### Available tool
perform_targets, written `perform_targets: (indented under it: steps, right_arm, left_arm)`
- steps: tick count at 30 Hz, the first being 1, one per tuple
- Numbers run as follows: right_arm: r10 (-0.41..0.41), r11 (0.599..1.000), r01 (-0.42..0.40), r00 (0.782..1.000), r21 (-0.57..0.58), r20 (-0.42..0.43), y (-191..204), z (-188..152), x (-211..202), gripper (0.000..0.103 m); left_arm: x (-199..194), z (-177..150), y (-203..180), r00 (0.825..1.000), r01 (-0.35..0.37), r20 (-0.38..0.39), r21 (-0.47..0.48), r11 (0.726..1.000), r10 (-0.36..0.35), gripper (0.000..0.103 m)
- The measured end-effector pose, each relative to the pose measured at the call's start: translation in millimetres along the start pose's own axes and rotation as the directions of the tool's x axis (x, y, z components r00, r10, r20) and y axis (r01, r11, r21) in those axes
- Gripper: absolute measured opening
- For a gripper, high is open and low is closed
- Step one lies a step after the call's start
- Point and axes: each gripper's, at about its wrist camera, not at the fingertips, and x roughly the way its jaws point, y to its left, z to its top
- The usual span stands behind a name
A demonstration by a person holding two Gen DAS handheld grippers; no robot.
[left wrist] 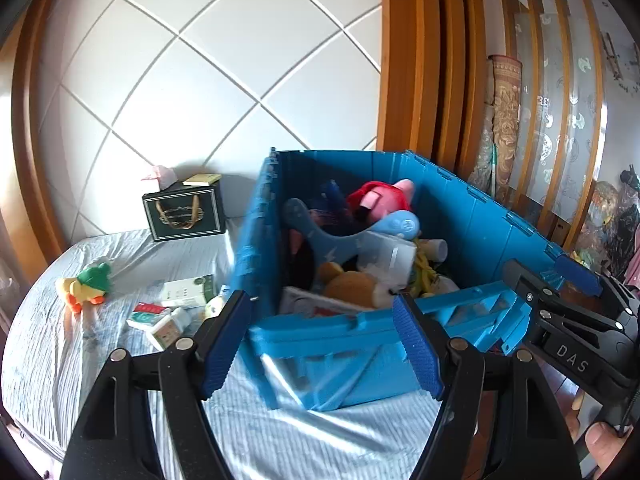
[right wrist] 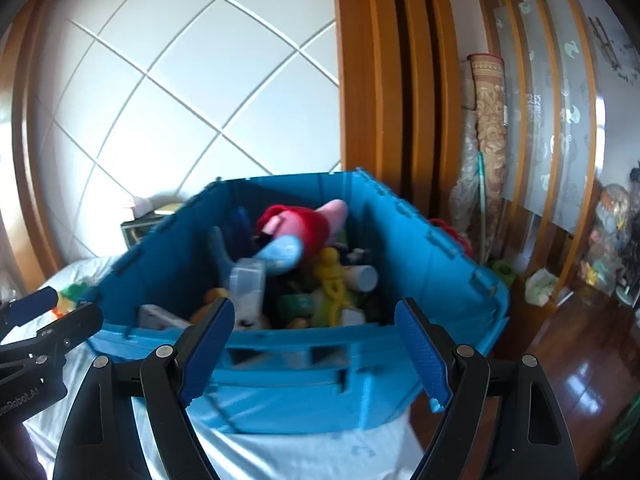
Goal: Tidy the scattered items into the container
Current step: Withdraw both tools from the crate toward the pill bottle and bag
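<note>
A blue plastic crate (left wrist: pixel 472 216) stands on the bed, filled with several toys, among them a red and pink plush (left wrist: pixel 380 198) and a brown plush (left wrist: pixel 352 284). It also shows in the right wrist view (right wrist: pixel 420 264). My left gripper (left wrist: pixel 322 342) is open and empty in front of the crate's near wall. My right gripper (right wrist: pixel 316 352) is open and empty, also at the near wall; it shows in the left wrist view (left wrist: pixel 560 304). On the sheet left of the crate lie a duck plush (left wrist: pixel 86 286), a white box (left wrist: pixel 186 292) and small packets (left wrist: pixel 160 320).
A dark gift box (left wrist: pixel 184 210) with a booklet on top stands at the padded headboard (left wrist: pixel 200 60). Wooden frame (left wrist: pixel 416 60) and a rolled carpet (left wrist: pixel 504 120) stand behind the crate. The bed edge drops to a wooden floor (right wrist: pixel 580 360) on the right.
</note>
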Motion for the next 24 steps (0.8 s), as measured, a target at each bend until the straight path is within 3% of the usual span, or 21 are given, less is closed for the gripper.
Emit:
perform_targets:
  steps: [7,13,24]
  right_arm:
    - [0.056,0.998,-0.055,0.998,-0.027,0.039,67,-3,-27,0.084]
    - [0.115,0.993,-0.112,0.991,-0.038,0.069,133,-11,-40,0.092]
    - [0.205,0.977,-0.201,0.978,-0.073,0.047,243,-49,-36,0.097]
  left_arm:
    - [-25,-12,65,1.0,-0.027,0.013,-0.031,0.999,0.027,0.073]
    - [-37,-28,130,0.998,-0.069,-0.005,-0.059,0.996,0.069,0.073]
    - [-35,-76,240,0.985,-0.151,-0.096,-0.104,0.983,0.141,0.073]
